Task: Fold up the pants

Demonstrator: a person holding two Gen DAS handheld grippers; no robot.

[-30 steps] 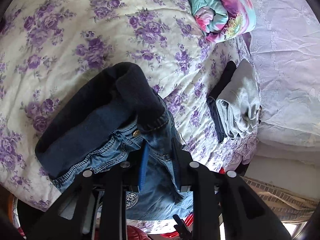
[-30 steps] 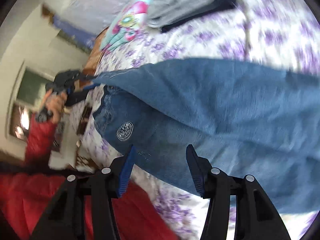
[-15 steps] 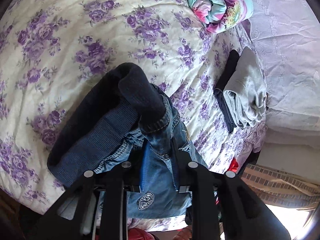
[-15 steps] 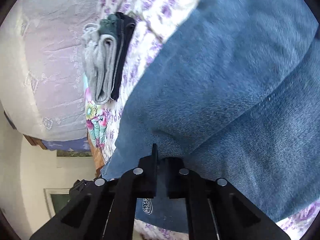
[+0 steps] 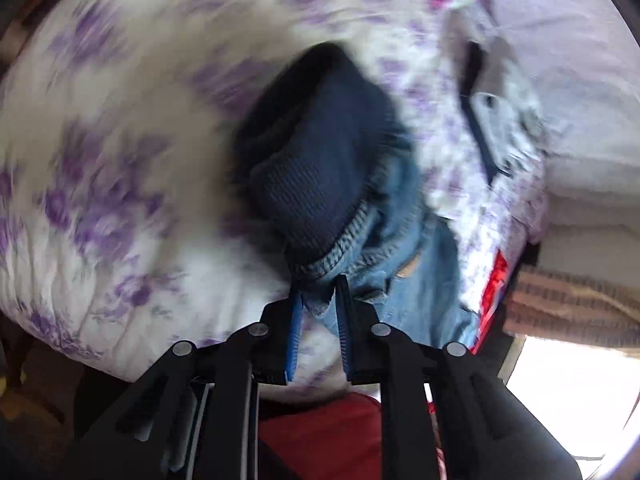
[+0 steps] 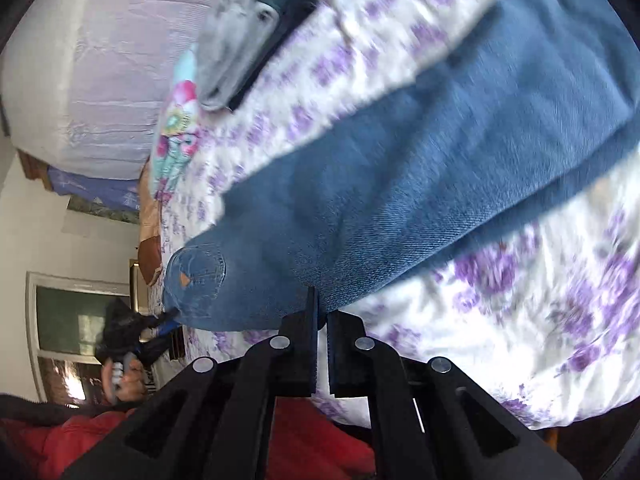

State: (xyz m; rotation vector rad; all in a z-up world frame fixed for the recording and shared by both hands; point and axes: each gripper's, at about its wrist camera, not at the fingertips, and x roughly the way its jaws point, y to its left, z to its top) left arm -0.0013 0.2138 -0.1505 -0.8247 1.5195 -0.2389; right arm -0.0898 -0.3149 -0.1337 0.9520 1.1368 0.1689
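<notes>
Blue jeans (image 5: pixel 384 240) with a dark knit lining (image 5: pixel 320 168) hang over a bed with a purple-flowered sheet (image 5: pixel 120 160). My left gripper (image 5: pixel 318 286) is shut on the jeans' waistband edge, which bunches between the blue pads. In the right wrist view the jeans (image 6: pixel 400 184) lie stretched across the sheet (image 6: pixel 540 300), a back pocket (image 6: pixel 196 280) at the left end. My right gripper (image 6: pixel 322 308) is shut on the jeans' lower edge. The left gripper also shows in the right wrist view (image 6: pixel 160 326), at the waist end.
A folded grey and black clothes stack (image 5: pixel 496 104) lies on the bed at right; it also shows in the right wrist view (image 6: pixel 248 40). A colourful folded blanket (image 6: pixel 176 124) lies beyond it. A pale lilac bedcover (image 5: pixel 580 60) lies behind. My red clothing (image 5: pixel 320 440) is below the grippers.
My right gripper closed on the jeans' edge and drew them flatter across the bed. My left gripper pulled back toward the bed's edge, still holding the waistband; both views are motion-blurred.
</notes>
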